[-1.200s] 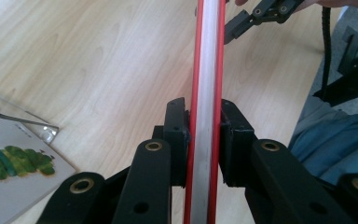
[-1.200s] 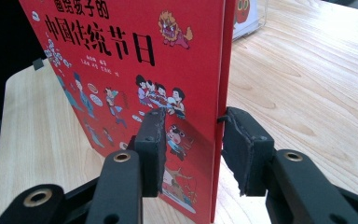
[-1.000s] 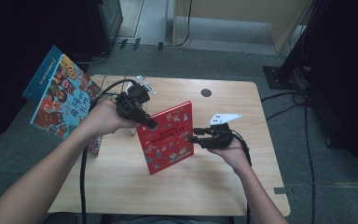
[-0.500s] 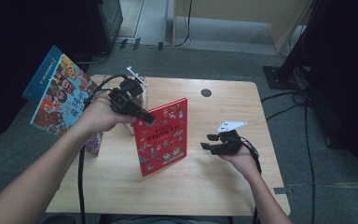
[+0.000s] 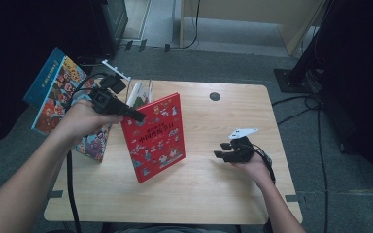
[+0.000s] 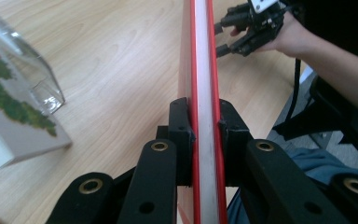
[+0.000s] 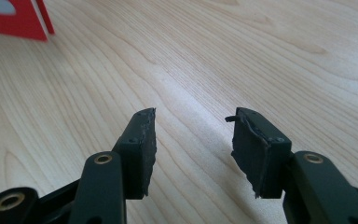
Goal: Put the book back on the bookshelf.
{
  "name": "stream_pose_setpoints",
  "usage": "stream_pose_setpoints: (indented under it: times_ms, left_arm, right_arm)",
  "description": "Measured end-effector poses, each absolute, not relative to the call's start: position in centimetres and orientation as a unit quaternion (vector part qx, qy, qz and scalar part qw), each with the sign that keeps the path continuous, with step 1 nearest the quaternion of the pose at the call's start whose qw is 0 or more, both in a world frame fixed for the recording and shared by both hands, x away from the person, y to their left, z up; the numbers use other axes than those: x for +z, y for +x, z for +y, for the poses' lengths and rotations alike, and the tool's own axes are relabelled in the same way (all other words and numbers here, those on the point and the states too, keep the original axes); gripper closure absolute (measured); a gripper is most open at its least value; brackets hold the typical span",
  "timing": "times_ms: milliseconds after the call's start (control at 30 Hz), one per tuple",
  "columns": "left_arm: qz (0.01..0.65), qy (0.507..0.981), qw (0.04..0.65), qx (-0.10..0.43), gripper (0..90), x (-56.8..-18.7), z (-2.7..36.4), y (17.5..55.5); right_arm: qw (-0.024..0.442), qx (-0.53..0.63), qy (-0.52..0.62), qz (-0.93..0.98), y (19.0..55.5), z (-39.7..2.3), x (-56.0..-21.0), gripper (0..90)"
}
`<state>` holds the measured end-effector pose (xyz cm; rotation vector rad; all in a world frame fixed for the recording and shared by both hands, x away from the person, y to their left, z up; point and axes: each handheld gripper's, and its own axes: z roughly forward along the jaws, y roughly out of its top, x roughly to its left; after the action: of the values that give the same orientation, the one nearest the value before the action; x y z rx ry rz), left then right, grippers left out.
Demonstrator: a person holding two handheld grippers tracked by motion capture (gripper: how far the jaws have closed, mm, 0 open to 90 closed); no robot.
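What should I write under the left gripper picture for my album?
The left gripper pinches a red book by its edge above the wooden table.

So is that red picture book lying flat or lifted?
Lifted and tilted: the left gripper clamps the red picture book at its top edge, lower corner near the wooden table.

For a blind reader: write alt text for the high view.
A person's left gripper clamps the top corner of a thin red picture book, holding it upright on a light wooden table. The right gripper hovers open, apart from the book. A colourful blue-edged book stands at the table's left edge.
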<state>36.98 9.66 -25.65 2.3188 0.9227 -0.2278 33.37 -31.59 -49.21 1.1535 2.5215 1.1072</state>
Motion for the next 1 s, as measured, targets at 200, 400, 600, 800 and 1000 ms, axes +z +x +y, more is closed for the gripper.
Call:
stream_pose_setpoints:
  times_ms: [200, 400, 600, 800, 1000]
  left_arm:
    - [0.369, 0.870, 0.319, -0.077, 80.2, -25.9, 11.8, 36.5]
    - [0.387, 0.862, 0.321, -0.073, 80.2, -26.4, 13.7, 35.9]
    - [0.406, 0.853, 0.319, -0.067, 80.2, -26.6, 15.3, 35.4]
    - [0.423, 0.844, 0.324, -0.062, 80.2, -26.7, 16.9, 35.0]
    - [0.441, 0.834, 0.326, -0.057, 80.2, -26.7, 18.5, 34.9]
  right_arm:
    - [0.076, 0.371, 0.399, 0.835, 33.8, -31.5, -49.8, 49.7]
    - [0.105, 0.389, 0.399, 0.824, 34.1, -31.3, -50.4, 49.1]
    - [0.122, 0.387, 0.394, 0.825, 34.5, -31.0, -51.1, 48.7]
    - [0.125, 0.393, 0.383, 0.827, 34.6, -31.0, -51.9, 47.6]
    - [0.146, 0.393, 0.371, 0.829, 34.5, -30.8, -52.1, 47.5]
